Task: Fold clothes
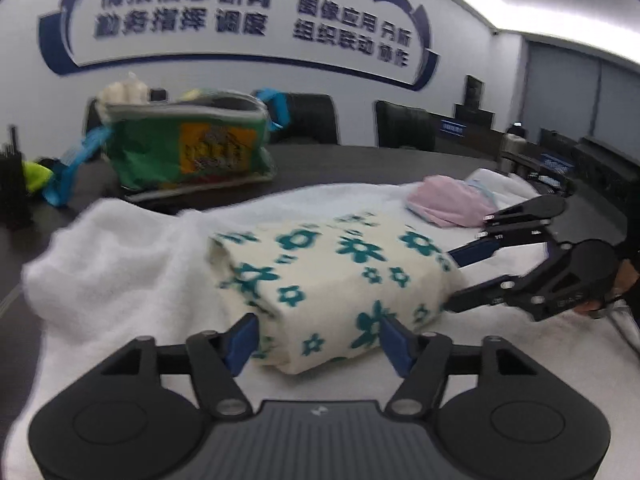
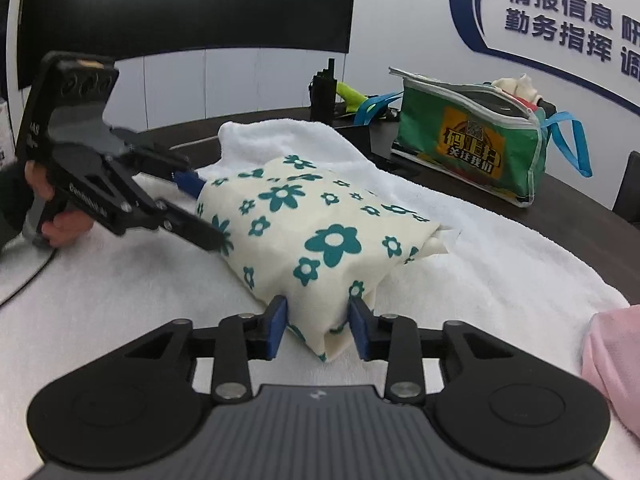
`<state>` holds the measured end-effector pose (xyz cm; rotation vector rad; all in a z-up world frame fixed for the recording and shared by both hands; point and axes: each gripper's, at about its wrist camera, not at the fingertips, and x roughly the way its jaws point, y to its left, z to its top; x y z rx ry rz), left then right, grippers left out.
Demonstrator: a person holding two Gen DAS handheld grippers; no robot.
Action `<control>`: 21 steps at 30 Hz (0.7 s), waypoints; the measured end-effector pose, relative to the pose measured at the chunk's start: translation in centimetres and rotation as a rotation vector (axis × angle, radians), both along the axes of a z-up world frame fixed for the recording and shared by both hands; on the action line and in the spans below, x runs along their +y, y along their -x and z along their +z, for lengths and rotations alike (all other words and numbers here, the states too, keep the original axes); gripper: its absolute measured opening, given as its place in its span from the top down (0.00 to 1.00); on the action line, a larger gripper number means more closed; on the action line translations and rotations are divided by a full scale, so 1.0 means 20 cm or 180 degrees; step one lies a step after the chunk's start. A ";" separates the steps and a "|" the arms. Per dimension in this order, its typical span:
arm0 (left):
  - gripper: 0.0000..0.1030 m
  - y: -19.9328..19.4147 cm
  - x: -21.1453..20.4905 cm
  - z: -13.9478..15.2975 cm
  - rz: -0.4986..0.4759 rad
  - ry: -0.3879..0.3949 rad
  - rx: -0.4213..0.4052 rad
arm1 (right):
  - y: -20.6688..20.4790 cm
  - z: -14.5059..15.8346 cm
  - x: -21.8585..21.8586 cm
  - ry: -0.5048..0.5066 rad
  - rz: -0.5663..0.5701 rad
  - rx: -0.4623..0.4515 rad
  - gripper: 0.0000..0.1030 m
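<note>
Gripping folded floral cloth (image 2: 320,236) | left tool (image 1: 318,338) parted around edge | right tool (image 2: 319,326) likewise

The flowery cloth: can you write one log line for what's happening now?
flowery cloth: folded bundle on white towel | left gripper: open, straddling one end | right gripper: open, straddling other end

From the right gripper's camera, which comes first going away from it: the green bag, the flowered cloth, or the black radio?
1. Flowered cloth: between the right gripper's fingers, on the white towel.
2. Green bag: farther back on the right, on the dark table.
3. Black radio: farthest, standing near the wall, left of the bag.
</note>
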<state>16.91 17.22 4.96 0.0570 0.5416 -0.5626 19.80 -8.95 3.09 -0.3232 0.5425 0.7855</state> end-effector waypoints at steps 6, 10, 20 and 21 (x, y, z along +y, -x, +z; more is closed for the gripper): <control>0.29 -0.02 -0.01 -0.02 0.0102 -0.0085 -0.0091 | -0.01 -0.02 -0.01 -0.0046 -0.0021 0.0043 0.55; 0.39 -0.06 -0.01 -0.04 0.0059 0.0030 0.0093 | -0.02 -0.05 0.03 -0.0064 0.0001 0.0086 0.58; 0.50 -0.03 0.08 0.00 -0.0110 0.0085 0.0113 | -0.02 -0.04 0.02 -0.0131 0.0014 0.0113 0.70; 0.46 -0.01 0.10 0.01 -0.0073 0.0072 0.0030 | -0.01 -0.04 0.01 -0.0101 0.0040 0.0118 0.68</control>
